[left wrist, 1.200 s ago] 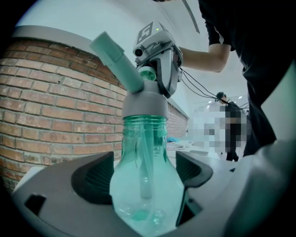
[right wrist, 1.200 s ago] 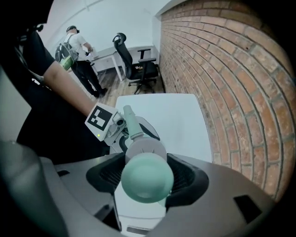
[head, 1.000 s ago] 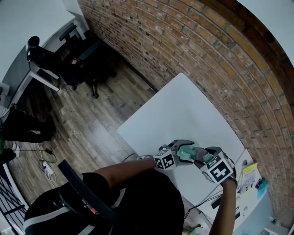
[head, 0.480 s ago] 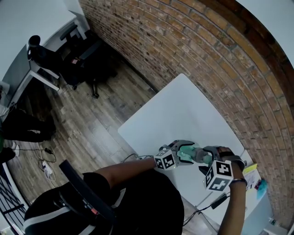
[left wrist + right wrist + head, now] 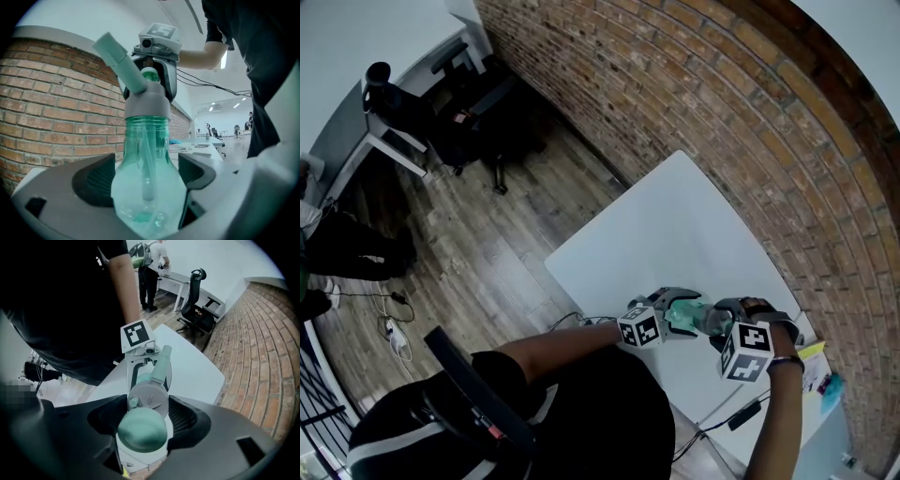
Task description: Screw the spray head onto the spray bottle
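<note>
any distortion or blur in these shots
Head view: strong fisheye, the brick wall bows into a curve. Left gripper view: dark corners, the bottle looms large yet sharp. Right gripper view: the spray head near the lens looks soft.

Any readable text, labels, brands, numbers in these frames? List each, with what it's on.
No readable text anywhere.
The spray bottle: no label visible.
The spray head: no print visible.
Cubes of the left gripper and right gripper: square markers only, no letters.
The yellow item: too small to read.
</note>
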Demonstrator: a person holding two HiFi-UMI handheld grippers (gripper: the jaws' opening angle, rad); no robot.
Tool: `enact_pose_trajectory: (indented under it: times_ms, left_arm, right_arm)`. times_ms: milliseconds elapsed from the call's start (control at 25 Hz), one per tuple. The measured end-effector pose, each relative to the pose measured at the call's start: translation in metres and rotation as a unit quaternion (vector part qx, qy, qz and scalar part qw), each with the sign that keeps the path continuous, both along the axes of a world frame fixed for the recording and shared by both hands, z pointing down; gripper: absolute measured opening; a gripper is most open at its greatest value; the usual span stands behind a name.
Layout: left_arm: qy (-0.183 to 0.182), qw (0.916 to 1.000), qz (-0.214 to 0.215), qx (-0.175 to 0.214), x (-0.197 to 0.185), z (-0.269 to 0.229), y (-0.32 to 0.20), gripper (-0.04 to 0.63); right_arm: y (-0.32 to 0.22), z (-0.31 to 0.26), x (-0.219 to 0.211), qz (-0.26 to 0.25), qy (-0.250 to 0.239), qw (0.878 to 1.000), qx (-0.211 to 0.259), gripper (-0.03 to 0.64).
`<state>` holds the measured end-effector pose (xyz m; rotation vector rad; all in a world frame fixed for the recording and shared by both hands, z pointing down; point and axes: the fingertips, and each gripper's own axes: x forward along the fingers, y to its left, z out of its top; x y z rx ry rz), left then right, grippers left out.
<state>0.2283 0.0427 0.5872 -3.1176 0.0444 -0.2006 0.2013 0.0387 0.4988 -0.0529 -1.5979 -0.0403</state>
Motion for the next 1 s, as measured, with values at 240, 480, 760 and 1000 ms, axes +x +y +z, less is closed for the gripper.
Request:
enact_pose_trajectory:
  times_ms: [240, 480, 760, 1000]
  left_arm:
    - [-0.001, 1.0, 0.001, 0.0, 0.001, 0.0, 0.0, 0.402]
    - [-0.002, 1.0, -0.001, -0.001, 0.001, 0.001, 0.001, 0.403]
    - [0.0, 1.0, -0.003, -0.003, 0.002, 0.001, 0.0, 0.403]
    - [0.001, 1.0, -0.004, -0.003, 0.0, 0.0, 0.0, 0.403]
  right_arm:
    - [-0.003, -0.001, 0.012, 0.047, -0.014, 0.999, -0.021, 0.284]
    - [-0.002, -0.002, 0.003, 0.042, -0.027, 0.999, -0.011, 0.282]
    - [-0.001, 0.0, 0.001, 0.021, -0.001, 1.0, -0.007, 0.282]
    - [0.0, 0.002, -0.003, 0.027, 0.006, 1.0, 0.011, 0.282]
